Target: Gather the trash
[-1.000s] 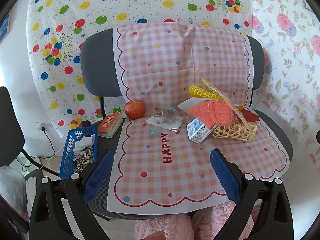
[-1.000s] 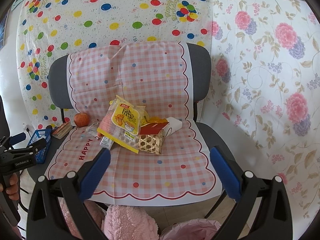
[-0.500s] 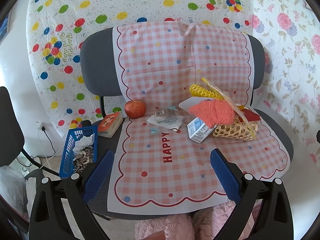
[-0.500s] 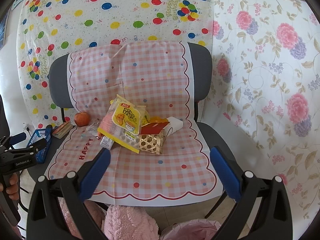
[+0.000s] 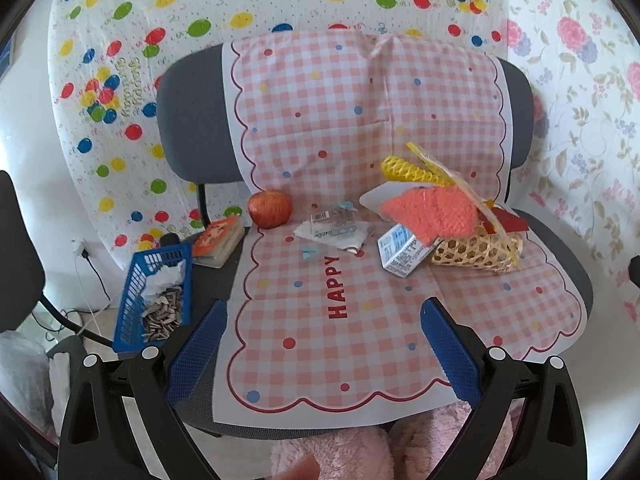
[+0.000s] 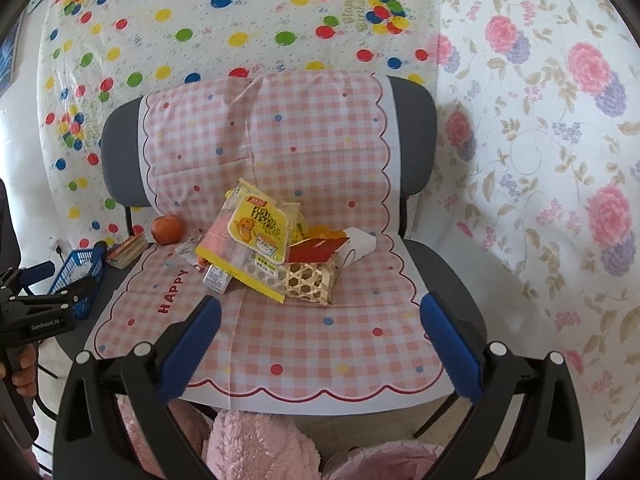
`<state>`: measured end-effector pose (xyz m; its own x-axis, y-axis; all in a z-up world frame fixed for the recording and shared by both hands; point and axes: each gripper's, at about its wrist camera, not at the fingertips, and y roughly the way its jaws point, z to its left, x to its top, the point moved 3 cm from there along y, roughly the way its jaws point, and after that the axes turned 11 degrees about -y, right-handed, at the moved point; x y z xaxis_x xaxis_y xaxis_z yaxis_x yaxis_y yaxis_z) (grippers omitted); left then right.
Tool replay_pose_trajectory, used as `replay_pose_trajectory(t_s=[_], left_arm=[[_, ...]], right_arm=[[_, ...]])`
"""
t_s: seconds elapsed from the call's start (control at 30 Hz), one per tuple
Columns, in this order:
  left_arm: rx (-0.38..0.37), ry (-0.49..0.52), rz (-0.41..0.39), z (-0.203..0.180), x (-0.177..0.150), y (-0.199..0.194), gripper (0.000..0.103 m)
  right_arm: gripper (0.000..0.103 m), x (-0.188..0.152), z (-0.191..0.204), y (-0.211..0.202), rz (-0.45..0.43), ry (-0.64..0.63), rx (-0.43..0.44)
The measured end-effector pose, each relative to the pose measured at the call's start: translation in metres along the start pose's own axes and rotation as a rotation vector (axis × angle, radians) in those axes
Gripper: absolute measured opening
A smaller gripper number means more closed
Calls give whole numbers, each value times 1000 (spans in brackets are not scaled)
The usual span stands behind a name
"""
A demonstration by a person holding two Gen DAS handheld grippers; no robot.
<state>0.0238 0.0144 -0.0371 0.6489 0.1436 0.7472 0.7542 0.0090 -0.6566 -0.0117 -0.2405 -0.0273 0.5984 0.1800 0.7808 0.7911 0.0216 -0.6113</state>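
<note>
Left wrist view: the left gripper hangs released, jaws wide apart and empty, above the front edge of the chair. On the checked cloth lies the trash: a clear wrapper near the middle, a small carton leaning against the woven basket, and an orange net draped over the basket's top. An apple sits at the left by the backrest, apart from the wrapper. Off the cloth, on the seat's left edge, a blue bin already holds seed shells and crumpled paper, so it seems the place for trash.

Right wrist view: the right gripper is also released and empty, facing the basket. A yellow snack bag leans on the basket, over the carton. A red card rests on the basket's rim.

No grasp has begun. The wrapper lies flat, so the left gripper should probably come down low and pinch a raised edge, keeping clear of the apple. The right could take the bag by its free corner without tipping the basket.
</note>
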Motion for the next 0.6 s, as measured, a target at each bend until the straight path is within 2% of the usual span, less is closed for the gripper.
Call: replay_pose_trajectory(t_s=[0.23,0.33,0.5,0.6], left_arm=[[-14,-9,47,2,-4,20,96],[16,-19,51,5,-4,29,96],[84,75,7,-1,-3,39,96],[83,82,12,0,2,43,96]], right_arm=[[97,5,20,37,-3,-86,55],[97,7,29,56,-6,-113,86],[97,7,45,93,47,-167,102],[97,8,54,108,52,-217,89]])
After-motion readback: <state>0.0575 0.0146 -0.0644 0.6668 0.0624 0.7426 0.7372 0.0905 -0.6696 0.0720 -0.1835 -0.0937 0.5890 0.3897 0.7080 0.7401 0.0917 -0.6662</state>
